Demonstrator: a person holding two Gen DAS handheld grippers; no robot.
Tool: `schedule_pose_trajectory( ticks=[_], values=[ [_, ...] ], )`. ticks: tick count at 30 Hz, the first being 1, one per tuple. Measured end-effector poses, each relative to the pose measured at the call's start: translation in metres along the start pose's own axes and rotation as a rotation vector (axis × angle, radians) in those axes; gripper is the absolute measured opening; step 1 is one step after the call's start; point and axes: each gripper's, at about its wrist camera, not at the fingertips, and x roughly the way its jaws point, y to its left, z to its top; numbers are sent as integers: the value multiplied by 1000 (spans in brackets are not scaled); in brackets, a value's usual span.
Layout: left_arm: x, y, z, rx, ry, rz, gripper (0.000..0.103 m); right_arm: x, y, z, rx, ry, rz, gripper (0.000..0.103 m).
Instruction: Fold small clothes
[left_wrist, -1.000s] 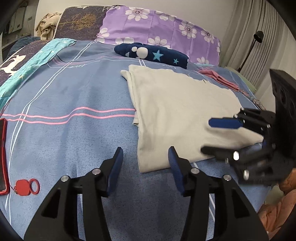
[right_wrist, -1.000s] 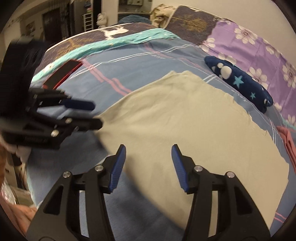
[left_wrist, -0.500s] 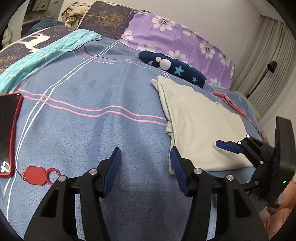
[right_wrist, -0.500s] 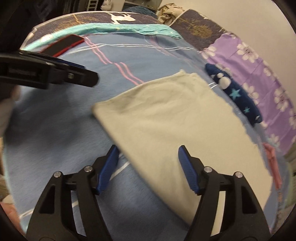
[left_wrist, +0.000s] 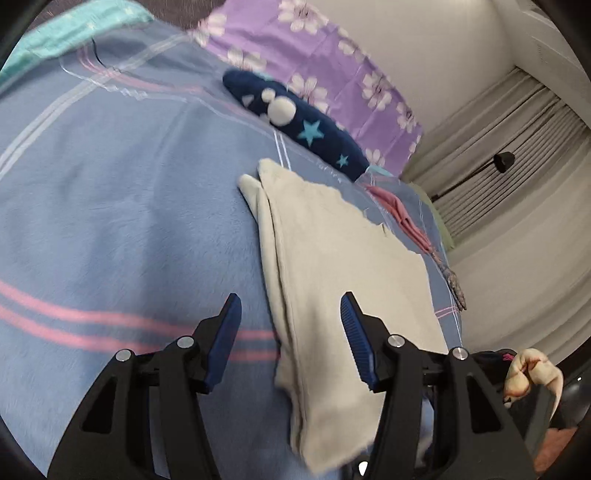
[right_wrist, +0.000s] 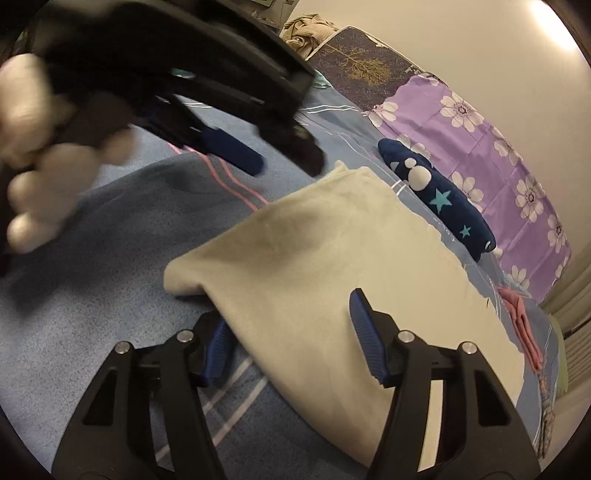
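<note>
My left gripper (left_wrist: 290, 336) has swung over the cloth's (left_wrist: 343, 266) edge, released; right gripper (right_wrist: 288, 332) closing, straddling its near corner on the bed (left_wrist: 110, 221).

The bed (left_wrist: 110, 206) is covered by a blue blanket with pink and white stripes. A cream folded cloth (left_wrist: 343, 266) lies flat on it, serving as the landmark. Just beyond the cloth's far edge lies a dark navy rolled garment (left_wrist: 295, 122) with stars and white spots, and behind that a purple flowered pillow (left_wrist: 325, 62) at the head of the bed. Beside the cloth's far right corner a pink garment (left_wrist: 400, 214) lies near the bed's edge. A teal cover (left_wrist: 70, 29) lies well apart from the cloth, at the bed's far left corner.
</note>
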Motion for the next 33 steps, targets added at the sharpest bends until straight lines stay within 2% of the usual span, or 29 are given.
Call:
schedule_pose_trajectory(
  ticks=[2, 3, 10, 11, 12, 13, 14, 15, 16, 18, 21, 26, 33],
  values=[
    [24, 1, 17, 3, 57, 25, 63, 0, -1, 0, 12, 5, 10, 58],
    [30, 0, 22, 9, 54, 15, 68, 0, -2, 0, 15, 8, 10, 58],
    [71, -2, 60, -11, 49, -36, 68, 13, 7, 12, -28, 2, -17, 58],
    [75, -4, 64, -11, 47, -27, 60, 17, 7, 14, -31, 0, -24, 58],
    [77, -6, 67, -9, 54, -6, 33, 21, 6, 17, -29, -4, -33, 57],
    [79, -6, 69, -12, 68, 14, 20, 22, 4, 18, -22, -7, -35, 54],
    [79, -5, 72, -23, 80, 24, 12, 23, 1, 19, -11, -11, -25, 31],
    [78, -6, 73, -30, 81, 27, 11, 23, -3, 19, 1, -13, -2, 6],
    [77, -11, 75, -17, 74, 43, 11, 20, -10, 18, 34, -23, 33, 8],
    [72, -26, 78, 27, 57, 70, 10, 10, -25, 17, 102, -57, 48, 7],
    [67, -48, 85, 69, 33, 70, 10, -7, -53, 16, 194, -104, 70, 7],
    [61, -98, 94, 143, -4, 70, 10, -35, -88, 8, 282, -169, 62, 7],
    [70, -167, 93, 239, -24, 68, 9, -70, -146, -32, 463, -231, 86, 7]
  ],
)
